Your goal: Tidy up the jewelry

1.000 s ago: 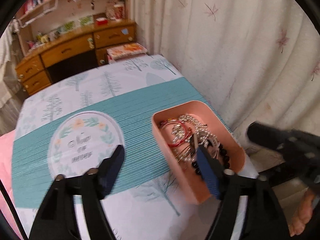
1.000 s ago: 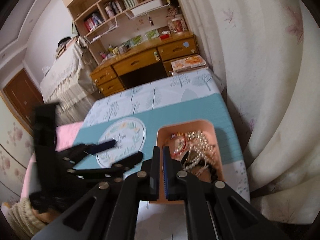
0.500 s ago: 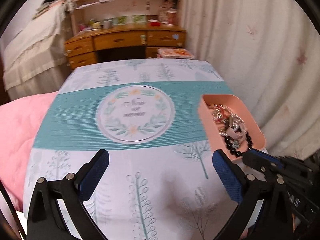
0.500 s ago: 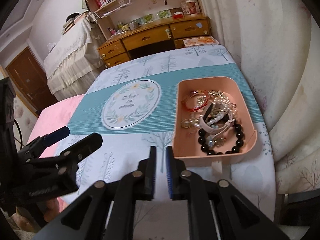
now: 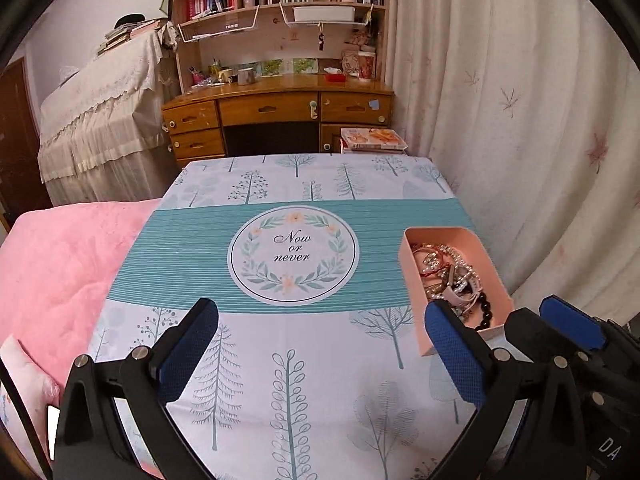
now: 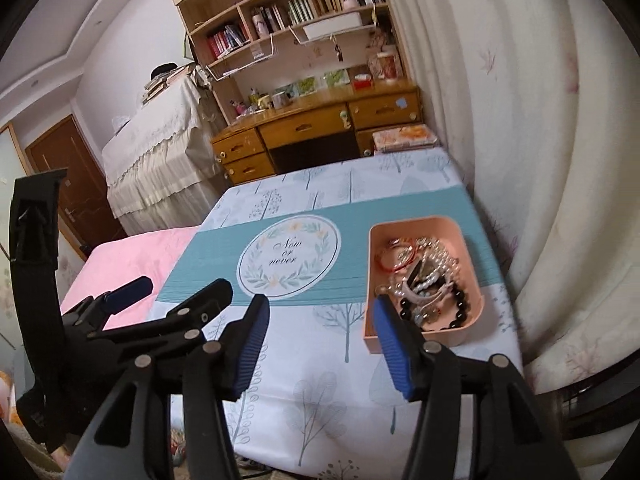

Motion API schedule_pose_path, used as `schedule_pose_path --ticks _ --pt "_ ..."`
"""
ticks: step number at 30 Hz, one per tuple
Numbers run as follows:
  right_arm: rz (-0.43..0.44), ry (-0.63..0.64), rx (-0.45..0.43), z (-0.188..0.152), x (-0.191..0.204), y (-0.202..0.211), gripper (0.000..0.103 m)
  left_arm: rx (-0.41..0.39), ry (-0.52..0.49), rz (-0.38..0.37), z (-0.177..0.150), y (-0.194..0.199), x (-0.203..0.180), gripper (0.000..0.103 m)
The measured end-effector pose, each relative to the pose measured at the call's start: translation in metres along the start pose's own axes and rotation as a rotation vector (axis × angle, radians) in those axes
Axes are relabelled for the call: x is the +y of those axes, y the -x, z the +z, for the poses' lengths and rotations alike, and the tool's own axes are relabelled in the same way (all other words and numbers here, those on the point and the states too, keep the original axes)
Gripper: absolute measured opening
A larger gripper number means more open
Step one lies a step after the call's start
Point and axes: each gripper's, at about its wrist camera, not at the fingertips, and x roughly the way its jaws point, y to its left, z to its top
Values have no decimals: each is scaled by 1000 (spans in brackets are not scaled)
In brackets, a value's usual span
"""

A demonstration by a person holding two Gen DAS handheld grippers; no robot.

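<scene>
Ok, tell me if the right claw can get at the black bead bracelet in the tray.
Probably yes. The right claw is open and empty, just short of the tray, and the bracelet lies on top at the near end with nothing covering it.

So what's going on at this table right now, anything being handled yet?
Nothing is being handled. A person holds two grippers above a table with a tree-print cloth. The left gripper and the right gripper are both open and empty. A pink tray near the right edge holds a tangle of jewelry: a black bead bracelet, a red bracelet and pearl strands. All the jewelry sits in the tray; none lies on the cloth.
</scene>
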Motion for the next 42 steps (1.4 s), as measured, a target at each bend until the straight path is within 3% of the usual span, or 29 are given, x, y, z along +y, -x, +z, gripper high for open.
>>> schedule_pose_path --ticks 19,42 --pt "-65 54 -63 -4 15 18 59 -19 3 55 -2 20 6 102" --pt "-58 55 -61 -7 19 15 59 -9 14 88 -4 23 12 102"
